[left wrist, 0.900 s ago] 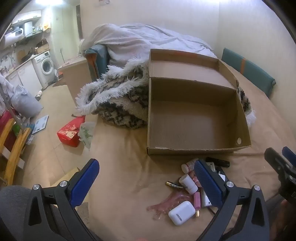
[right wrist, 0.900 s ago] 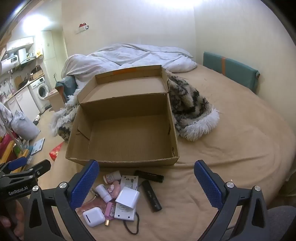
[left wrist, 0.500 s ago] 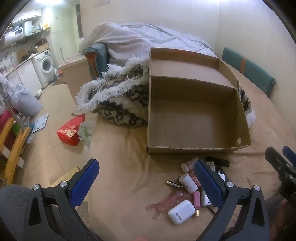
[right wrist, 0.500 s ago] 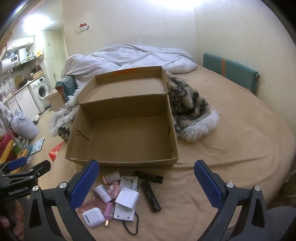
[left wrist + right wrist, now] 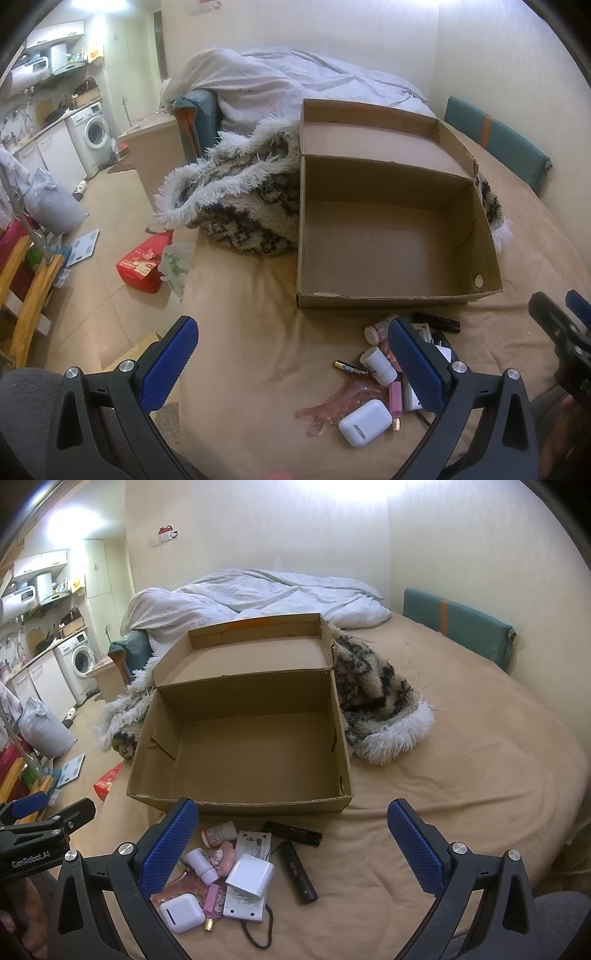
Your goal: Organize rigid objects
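Charger (image 5: 250, 877) half under left tongs (image 5: 291, 365)

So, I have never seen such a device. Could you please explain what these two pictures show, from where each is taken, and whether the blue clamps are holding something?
No robot is here: a person holds a two-finger clamp in each hand, and each clamp carries a camera that looks forward along its blue fingers. One picture comes from the left gripper, the other from the right gripper. Both are open and hold nothing.

On the bed's tan sheet stands an open, empty cardboard box. In front of it lies a small pile: a white earbud case, a white charger, two black cylinders and small bottles. A fluffy patterned blanket lies behind the box.
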